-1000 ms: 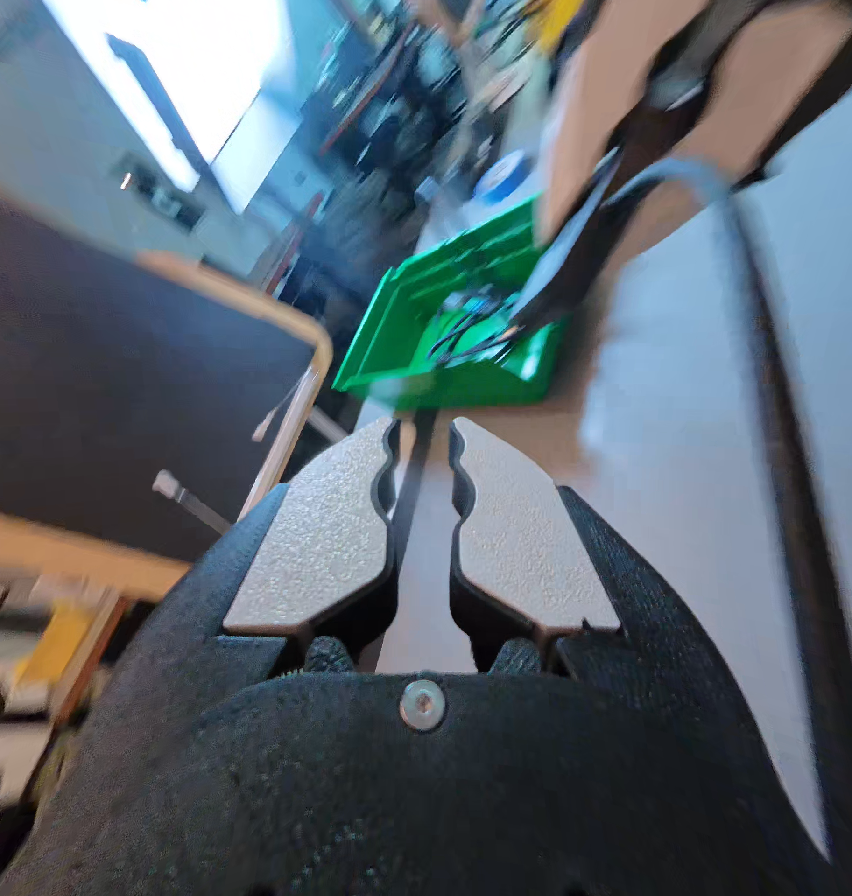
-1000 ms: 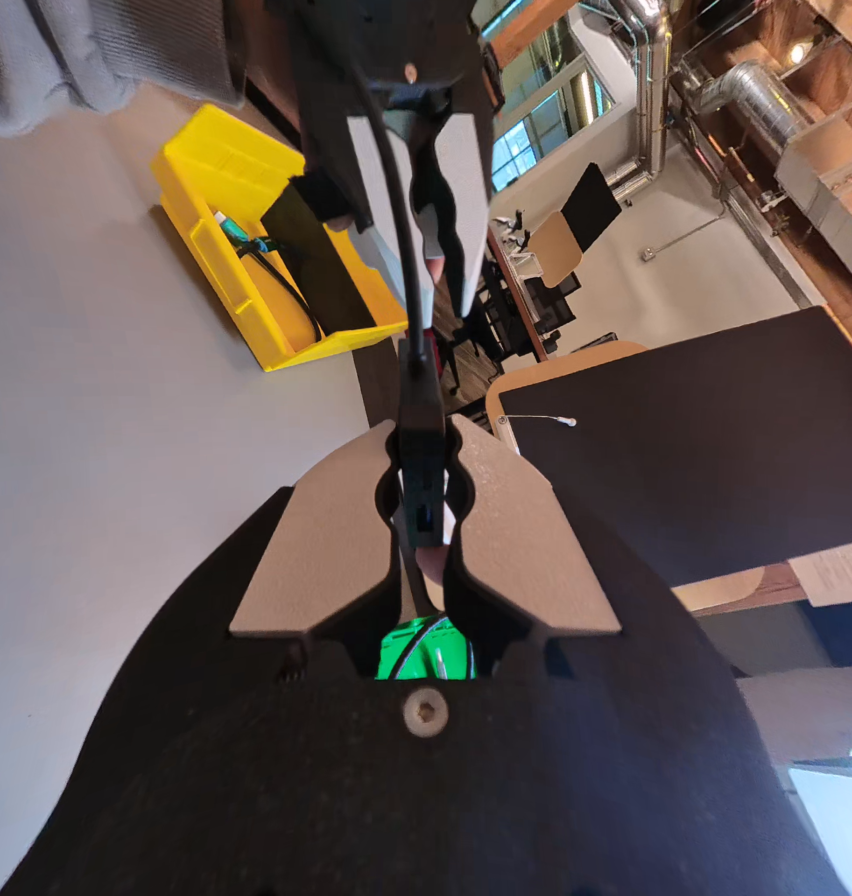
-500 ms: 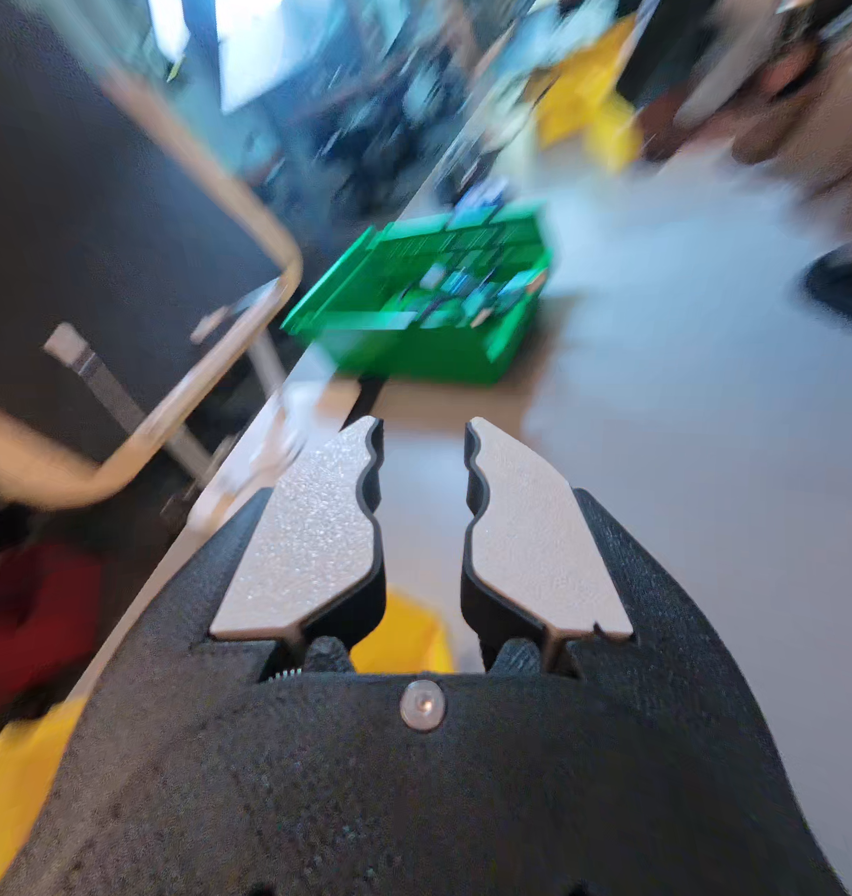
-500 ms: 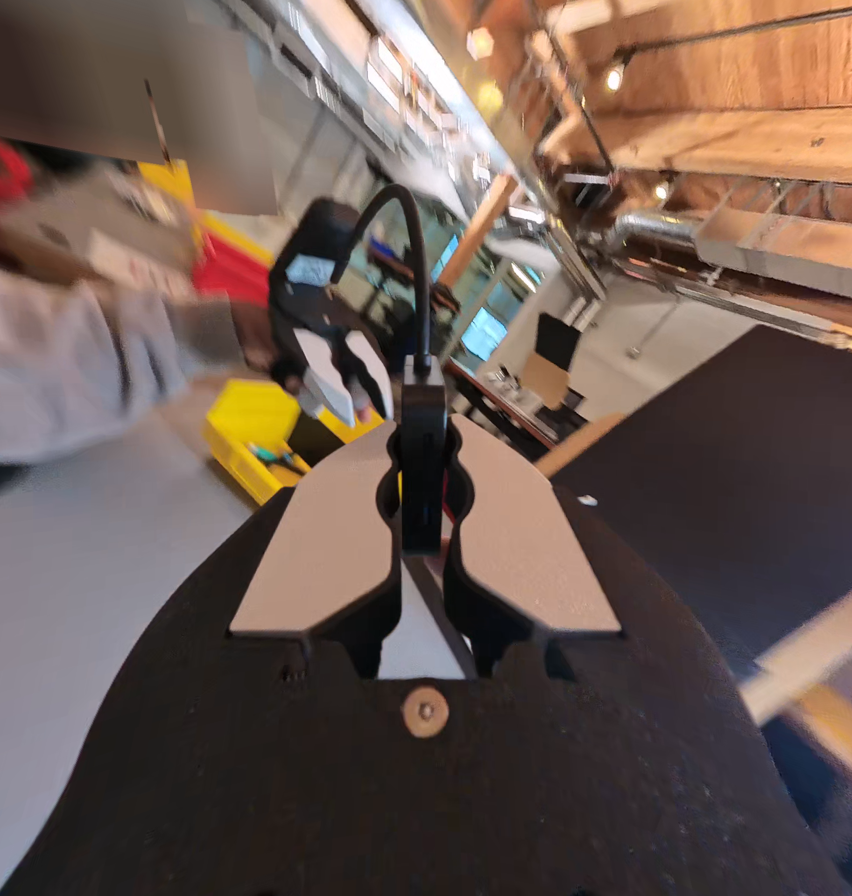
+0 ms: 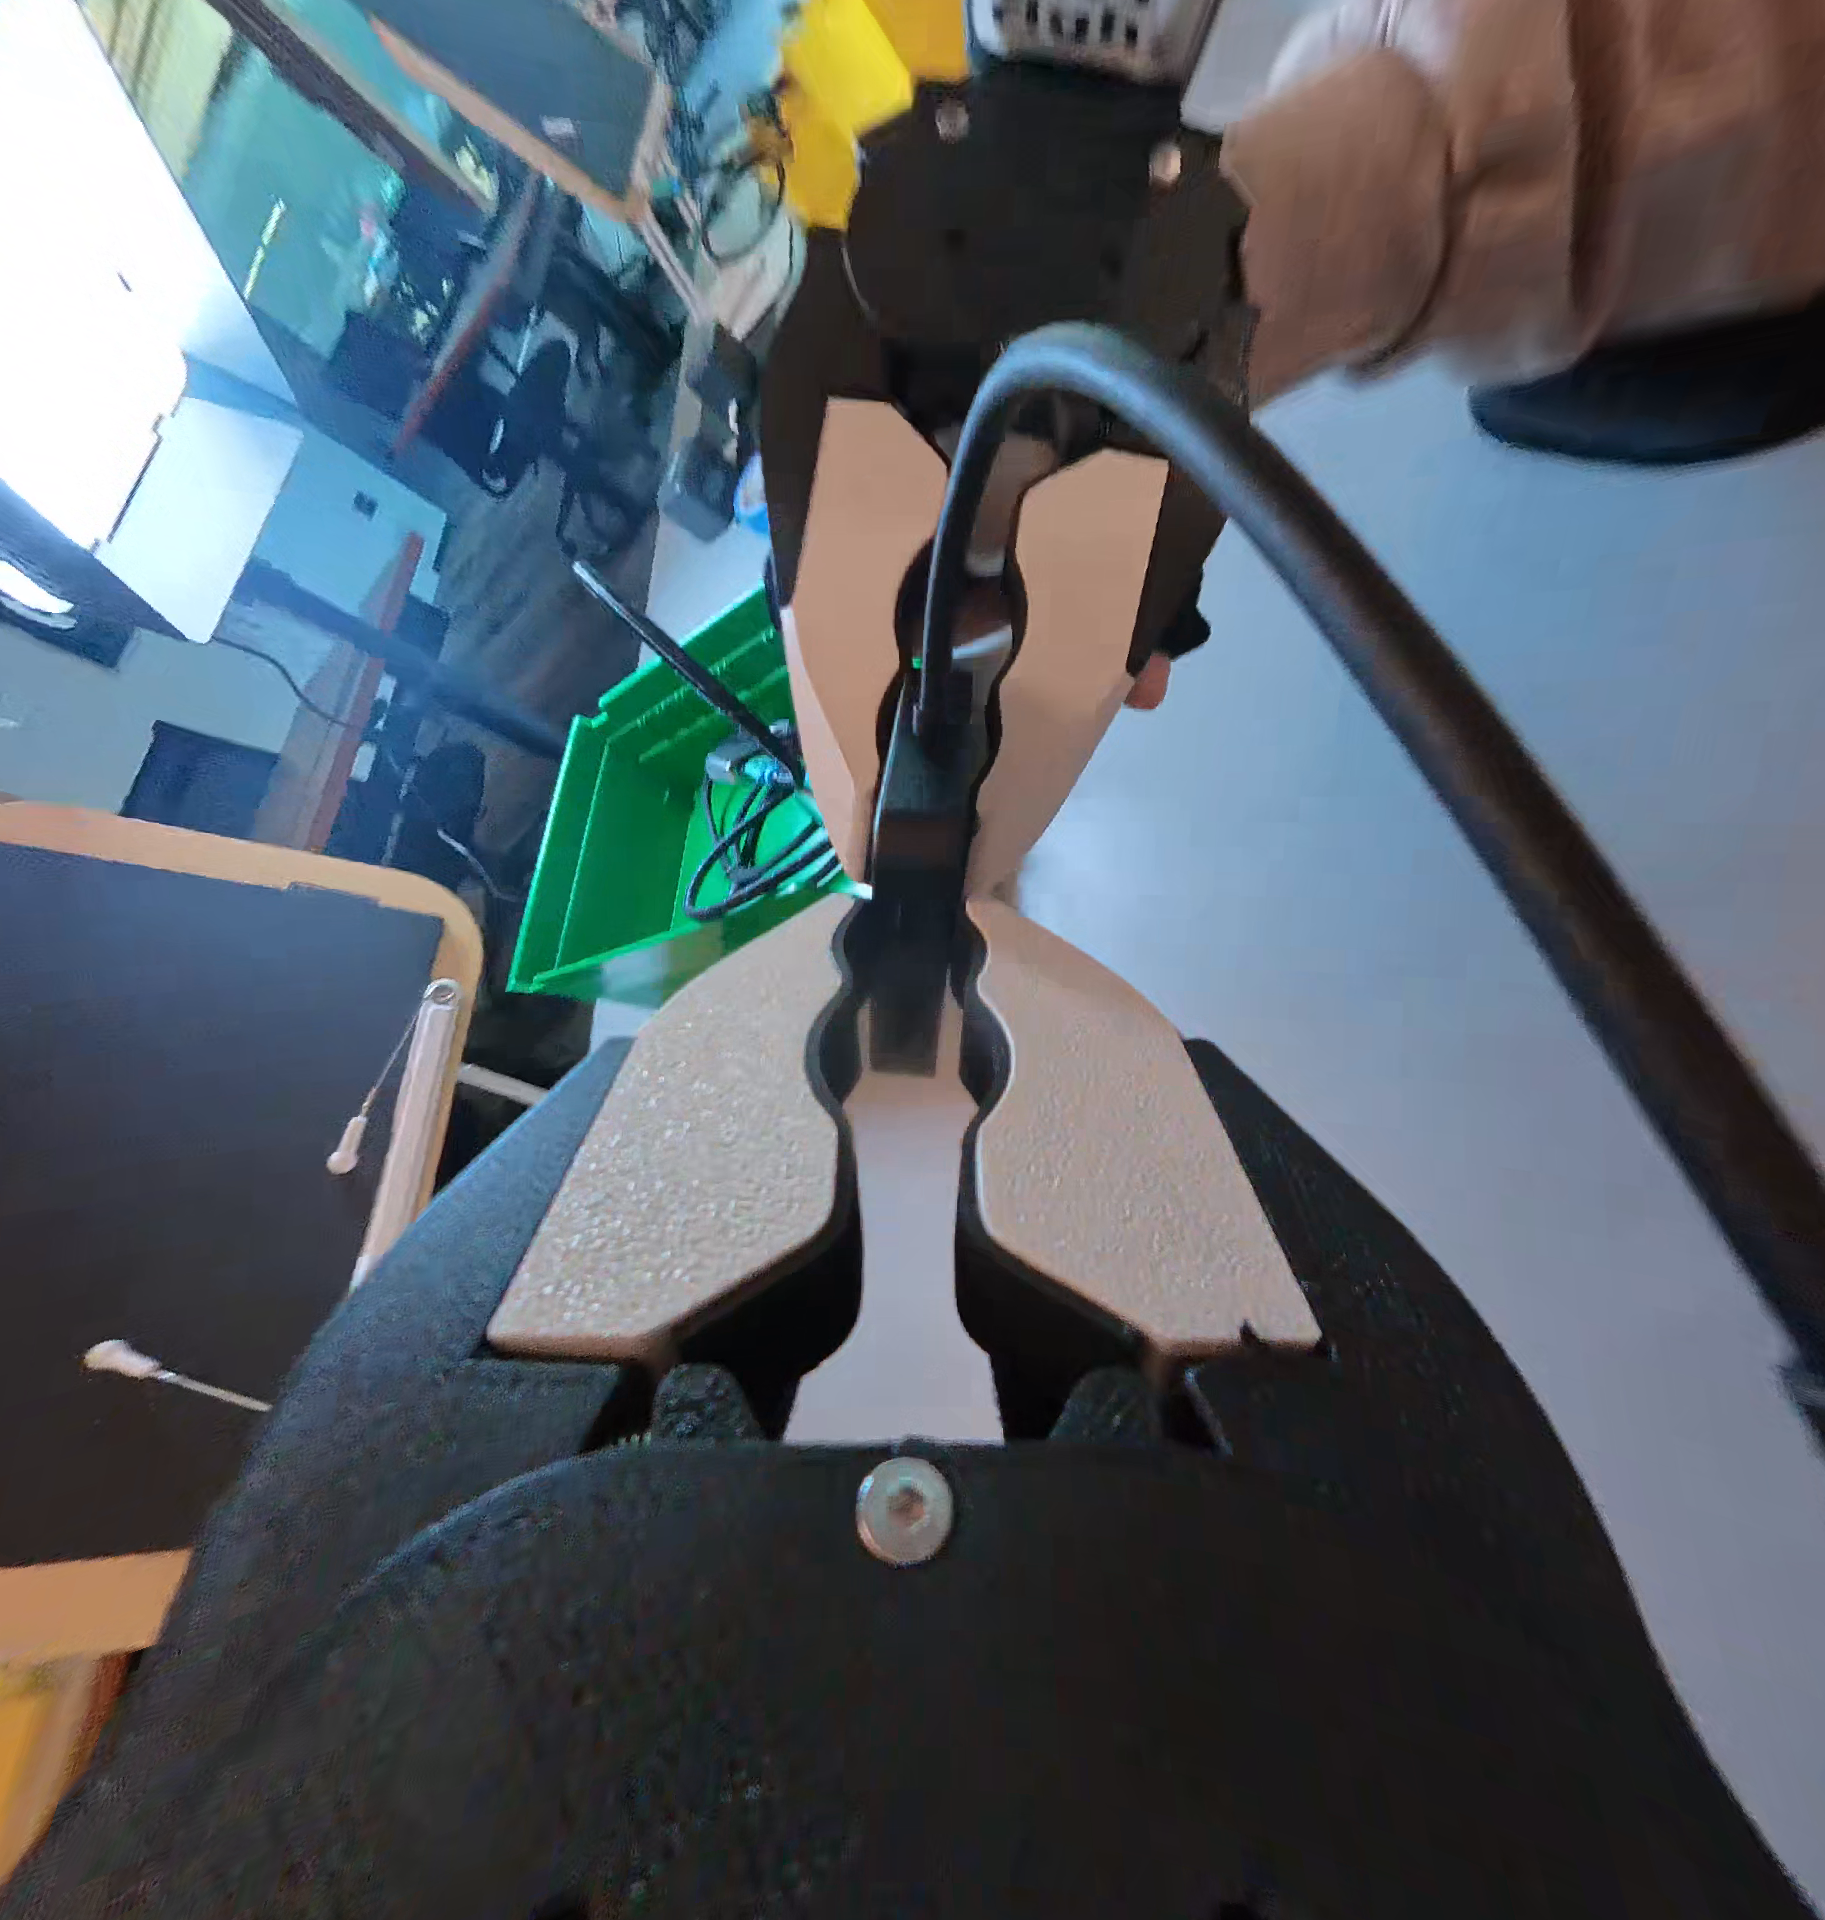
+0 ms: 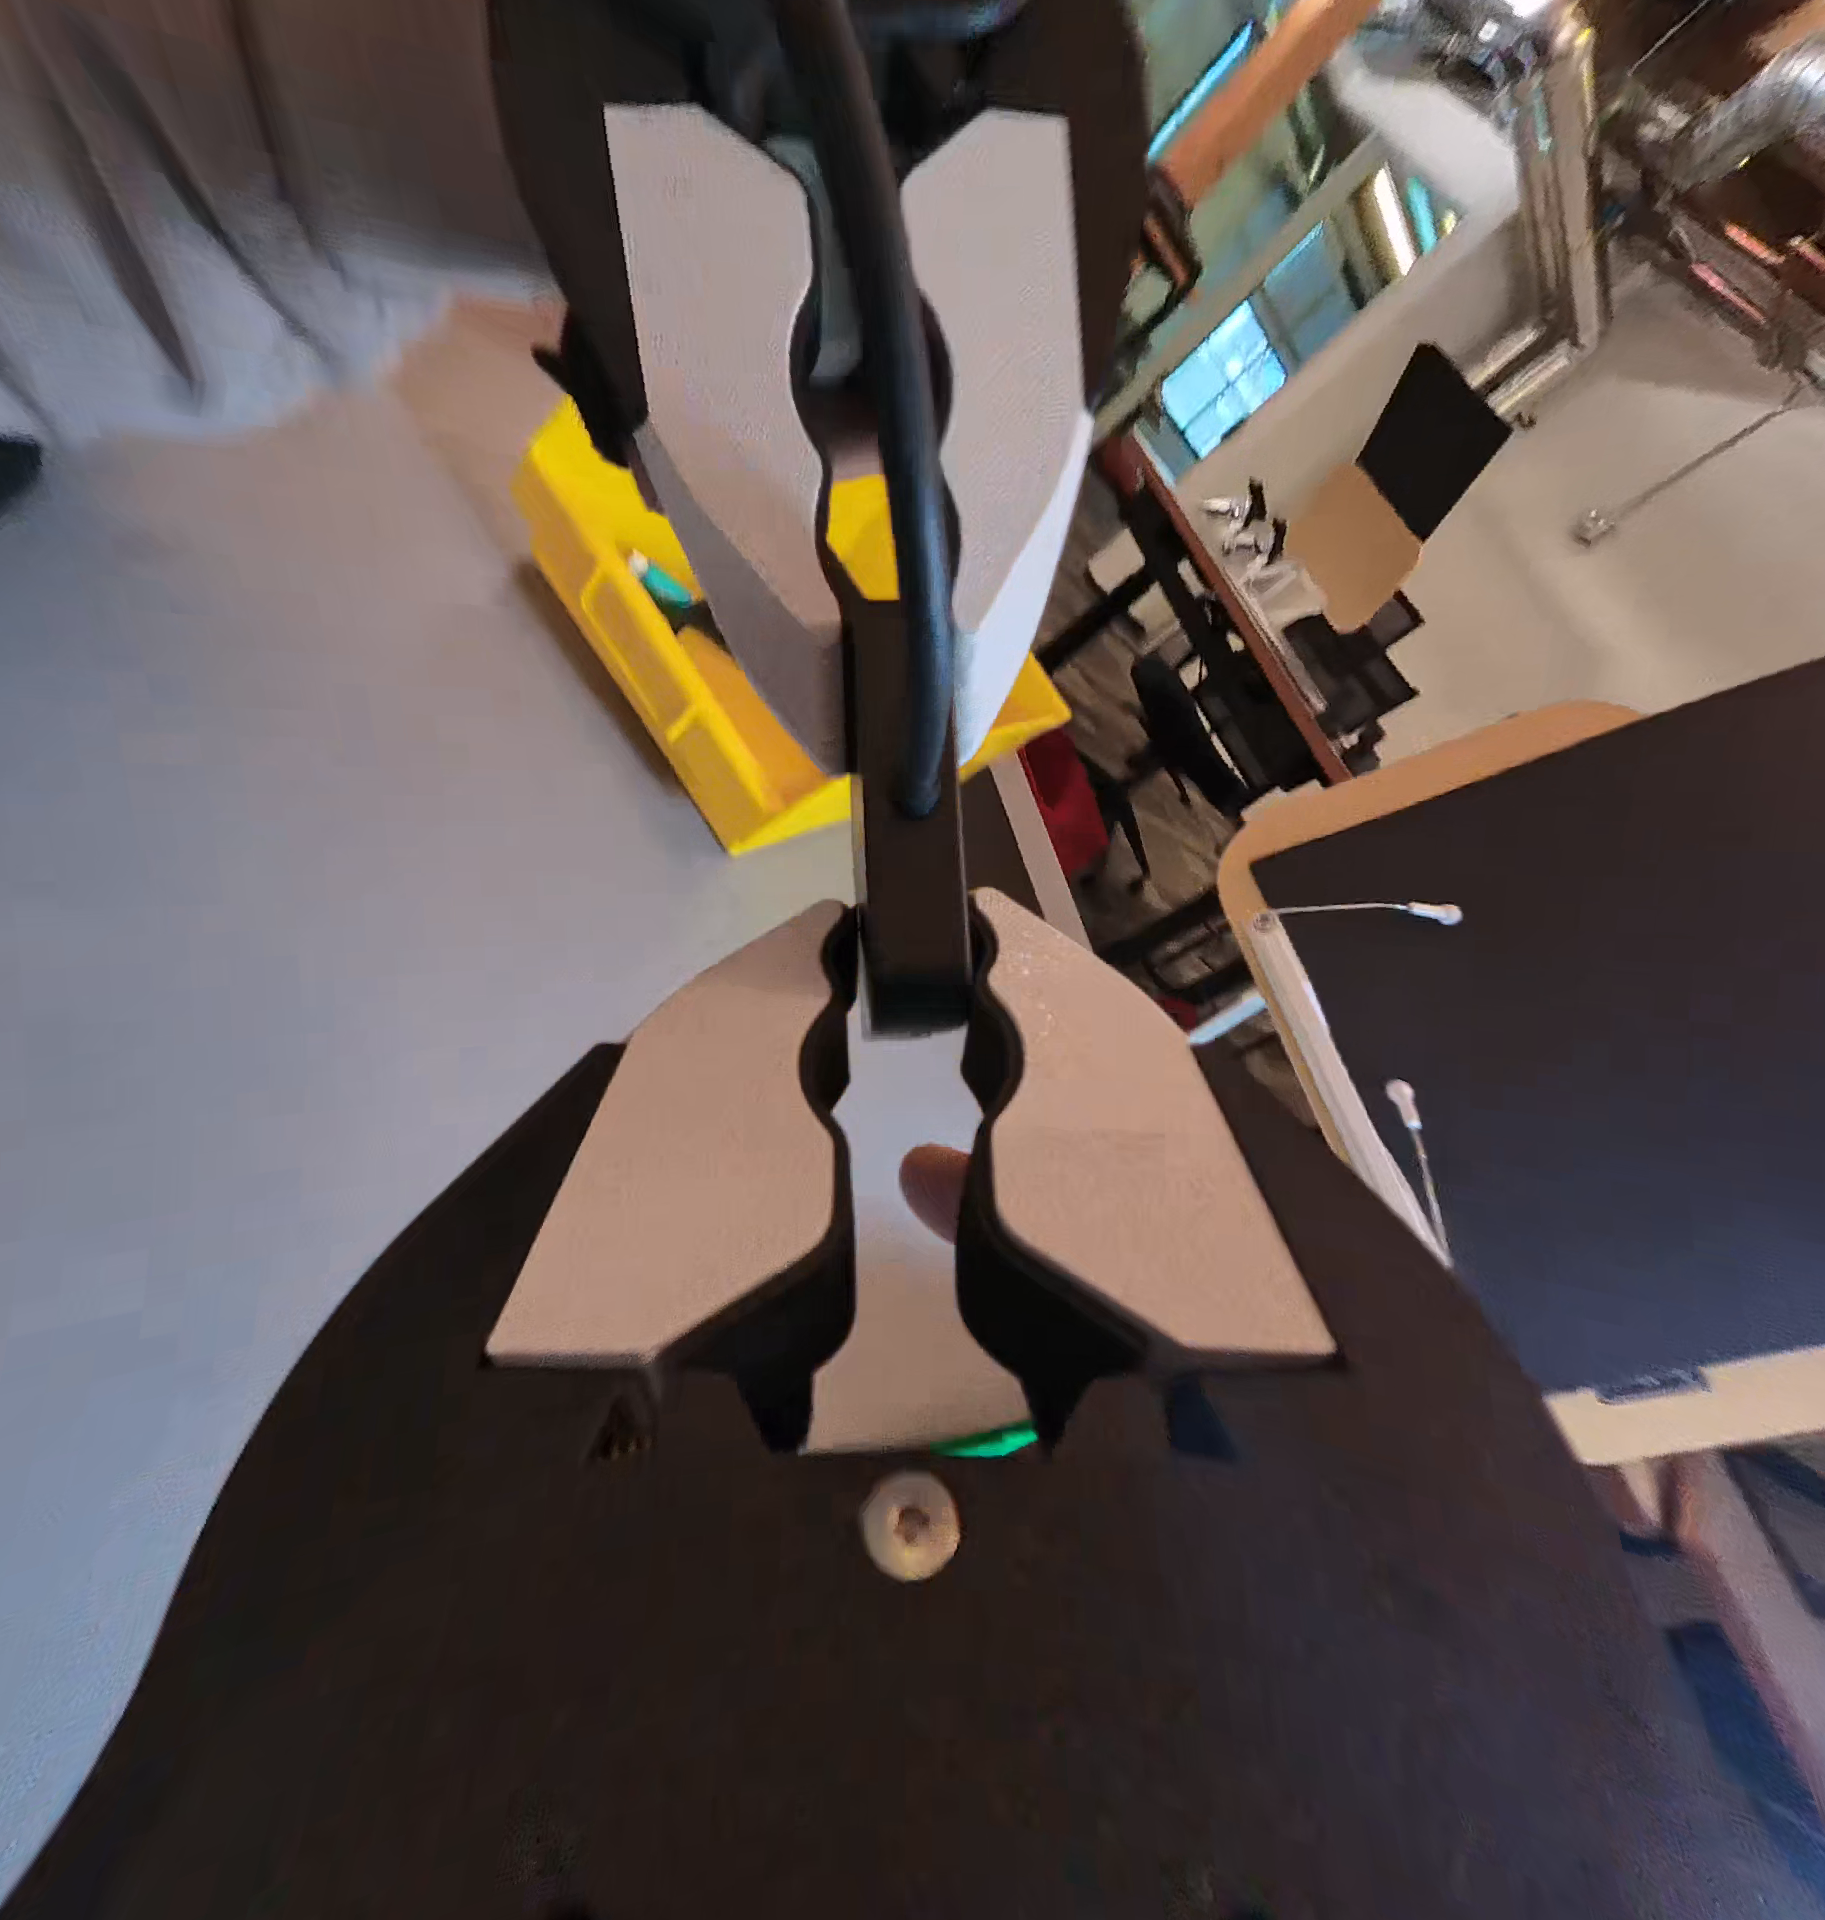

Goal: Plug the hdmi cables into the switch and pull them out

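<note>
HDMI cable plug (image 5: 913,831): a slim black connector held in the air above the grey tabletop (image 5: 1407,779), between my two grippers, which face each other tip to tip. In the left wrist view, my left gripper (image 5: 903,977) has its jaws nearly closed, and the tips sit against one end of the plug body. The right gripper (image 5: 939,727) comes in from the opposite side, its pads pressed on the other end. In the right wrist view, the right gripper (image 6: 913,966) is likewise narrowed onto the plug (image 6: 913,904), with the left gripper (image 6: 892,665) opposite.

The plug's long axis runs along the line joining the two grippers. The thick black cable (image 5: 1407,644) leaves the plug near the right gripper's pads, arches up and sweeps back past the left gripper. I cannot tell which end carries the metal contacts.

I judge this to be a hand-over or re-grip of the plug in mid-air, before insertion. No switch shows in either view. The next move calls for one gripper to let go while the other keeps the plug straight, then finding the switch's port.

A green bin (image 5: 638,831) holding loose cables and a yellow bin (image 6: 679,665) sit on the tabletop behind.
</note>
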### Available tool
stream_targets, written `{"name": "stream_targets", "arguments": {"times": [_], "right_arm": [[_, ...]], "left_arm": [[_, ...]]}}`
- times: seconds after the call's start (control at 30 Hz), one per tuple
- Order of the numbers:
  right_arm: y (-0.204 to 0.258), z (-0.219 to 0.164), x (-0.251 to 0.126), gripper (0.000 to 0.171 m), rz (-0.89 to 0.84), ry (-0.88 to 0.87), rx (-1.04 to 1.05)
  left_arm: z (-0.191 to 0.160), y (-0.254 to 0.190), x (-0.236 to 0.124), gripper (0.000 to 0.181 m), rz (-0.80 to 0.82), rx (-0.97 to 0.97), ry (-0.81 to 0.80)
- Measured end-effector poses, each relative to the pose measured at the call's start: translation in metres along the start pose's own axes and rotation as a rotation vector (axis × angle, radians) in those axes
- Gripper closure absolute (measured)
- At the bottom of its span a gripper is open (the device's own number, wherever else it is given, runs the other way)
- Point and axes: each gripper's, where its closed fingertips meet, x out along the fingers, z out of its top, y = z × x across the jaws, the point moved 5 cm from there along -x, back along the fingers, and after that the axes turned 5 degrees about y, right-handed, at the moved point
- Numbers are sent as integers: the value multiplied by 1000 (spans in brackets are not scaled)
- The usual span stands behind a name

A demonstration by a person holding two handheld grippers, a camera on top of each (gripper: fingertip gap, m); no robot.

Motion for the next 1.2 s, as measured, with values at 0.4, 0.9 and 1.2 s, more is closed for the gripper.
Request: {"name": "stream_targets", "arguments": {"times": [0.4, 0.9, 1.2], "right_arm": [[-12, -11, -3, 157, -146, 200, -166], [-49, -30, -25, 157, -250, 216, -48], [-56, -43, -32, 157, -284, 235, -19]], "left_arm": [[-16, 18, -12, 159, 128, -24, 95], [-268, -6, -102, 150, -352, -320, 1166], [-303, -30, -83, 169, -536, -213, 1222]]}}
